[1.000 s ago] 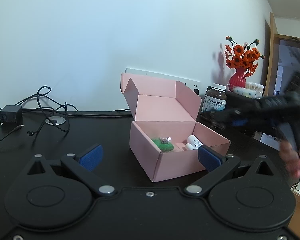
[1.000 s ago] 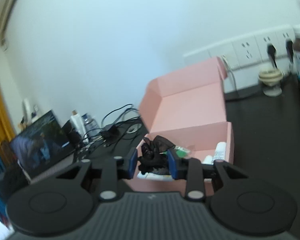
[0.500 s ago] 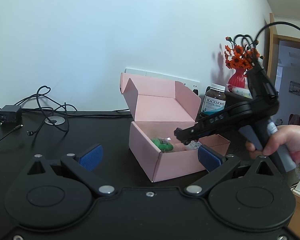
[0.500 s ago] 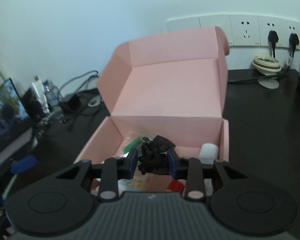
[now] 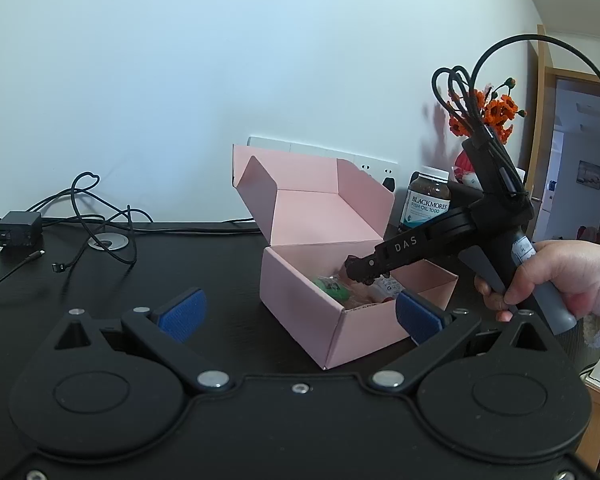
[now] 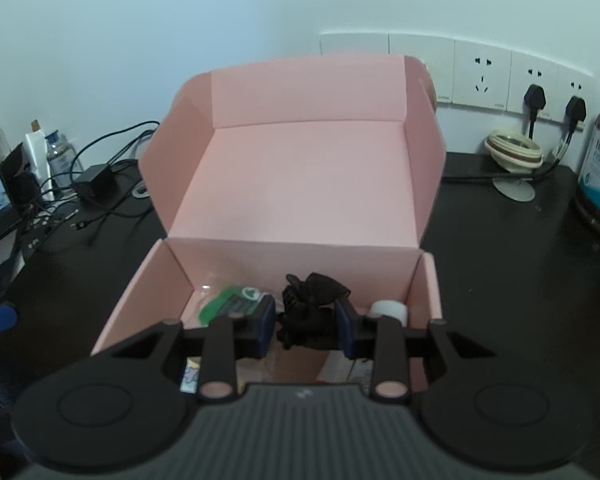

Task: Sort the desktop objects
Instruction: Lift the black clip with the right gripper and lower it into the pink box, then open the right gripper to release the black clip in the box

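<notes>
The right hand-held gripper was nearly closed, its pads pinching a black crumpled bundle held over the front of the open pink box on the tabletop. The bundle looked soft, light and limp, likely fabric or mesh, so a pinch across its bunched middle seemed right; loose folds could snag on a pad at release. The left hand-held gripper stood wide open, holding nothing.

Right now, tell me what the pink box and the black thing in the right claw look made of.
Pink box: thin matte cardboard, going by its creased folds and flaps. Black thing in the right claw: probably soft fabric or mesh, since it bunches into crumpled folds; uncertain.
</notes>
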Available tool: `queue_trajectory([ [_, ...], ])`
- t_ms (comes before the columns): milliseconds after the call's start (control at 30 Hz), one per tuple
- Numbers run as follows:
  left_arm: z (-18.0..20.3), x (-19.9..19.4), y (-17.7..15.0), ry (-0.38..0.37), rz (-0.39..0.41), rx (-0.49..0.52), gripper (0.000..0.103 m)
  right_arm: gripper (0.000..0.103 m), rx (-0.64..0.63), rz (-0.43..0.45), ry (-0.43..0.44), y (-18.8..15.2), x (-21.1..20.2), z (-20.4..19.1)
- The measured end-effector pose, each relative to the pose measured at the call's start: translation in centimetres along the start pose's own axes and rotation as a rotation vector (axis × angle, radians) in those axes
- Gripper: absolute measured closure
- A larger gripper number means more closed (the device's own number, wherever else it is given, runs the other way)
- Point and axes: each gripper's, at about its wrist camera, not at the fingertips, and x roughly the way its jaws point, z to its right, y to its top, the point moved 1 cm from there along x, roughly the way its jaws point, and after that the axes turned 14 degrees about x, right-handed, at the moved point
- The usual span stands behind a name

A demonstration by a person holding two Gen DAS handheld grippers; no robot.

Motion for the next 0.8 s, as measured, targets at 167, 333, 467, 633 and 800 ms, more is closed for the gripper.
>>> queue_trajectory([
  [167, -0.1, 0.1, 0.0, -0.001, -0.001, 0.000, 0.000, 0.071, -0.008, -0.006, -0.016, 0.2, 0.3, 0.0],
  [333, -0.1, 0.1, 0.0, -0.001, -0.001, -0.004, 0.000, 0.071, -0.081, -0.013, -0.042, 0.0, 0.9, -1.0],
  [467, -0.1, 0.1, 0.0, -0.003, -0.002, -0.004, 0.000, 0.071, -0.153, -0.020, -0.073, -0.3, 1.5, -1.9],
  [633, -0.1, 0.1, 0.0, -0.004, -0.002, 0.000, 0.000, 0.071, -0.172, -0.031, -0.098, -0.6, 2.1, -2.1],
  [800, -0.1, 0.1, 0.0, -0.005, -0.002, 0.002, 0.000, 0.071, -0.205, -0.025, -0.120, -1.1, 2.2, -2.5],
])
